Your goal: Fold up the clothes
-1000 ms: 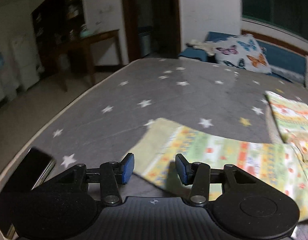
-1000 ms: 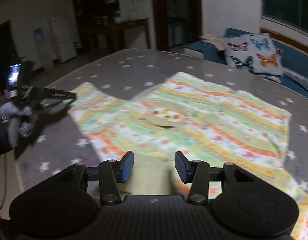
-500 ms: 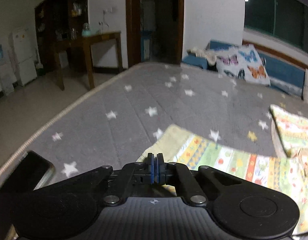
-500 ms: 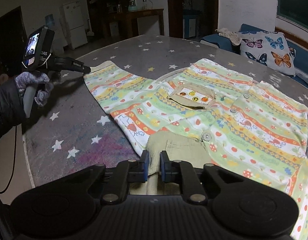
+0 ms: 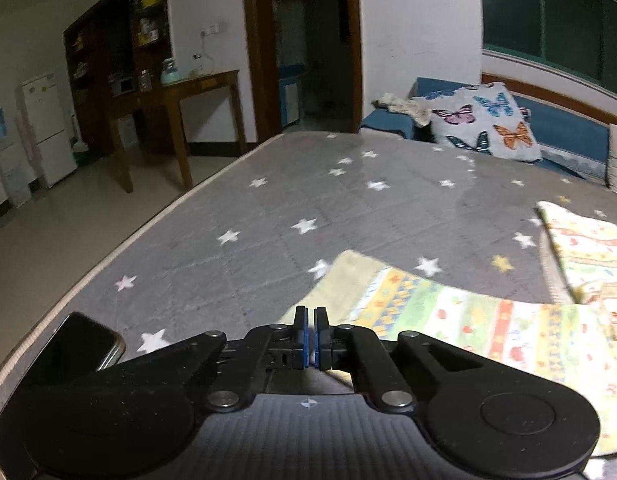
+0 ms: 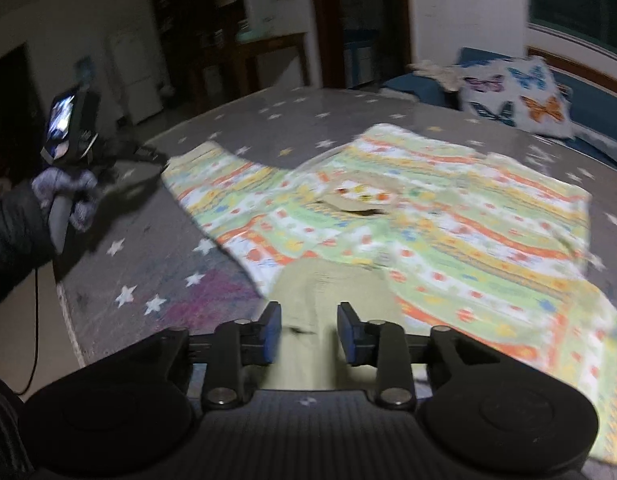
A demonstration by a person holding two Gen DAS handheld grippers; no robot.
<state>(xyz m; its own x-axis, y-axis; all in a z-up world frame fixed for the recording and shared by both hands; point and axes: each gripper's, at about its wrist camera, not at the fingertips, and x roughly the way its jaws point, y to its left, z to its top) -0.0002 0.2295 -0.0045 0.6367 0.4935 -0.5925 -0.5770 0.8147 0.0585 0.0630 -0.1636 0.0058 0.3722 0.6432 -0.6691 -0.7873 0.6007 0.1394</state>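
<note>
A striped green, yellow and orange child's shirt point(image 6: 428, 216) lies spread on the grey star-patterned mattress point(image 6: 268, 120). In the left wrist view one sleeve point(image 5: 448, 308) runs right from my left gripper point(image 5: 310, 338), whose blue pads are pressed together at the sleeve's cuff edge. In the right wrist view my right gripper point(image 6: 308, 332) is open, its pads either side of the beige cuff point(image 6: 320, 300) of the near sleeve. The left gripper point(image 6: 148, 160) and gloved hand show at the far left, at the other sleeve's end.
A dark phone point(image 5: 76, 348) lies on the mattress's near left corner. A butterfly pillow point(image 5: 484, 120) sits on a blue sofa point(image 5: 556, 128) beyond the mattress. A wooden table point(image 5: 188, 92) and a white fridge point(image 5: 44, 128) stand on the floor to the left.
My left gripper closed at the sleeve cuff a second ago and stays shut. My right gripper closed on the near cuff half a second ago and has now opened again; the view is blurred.
</note>
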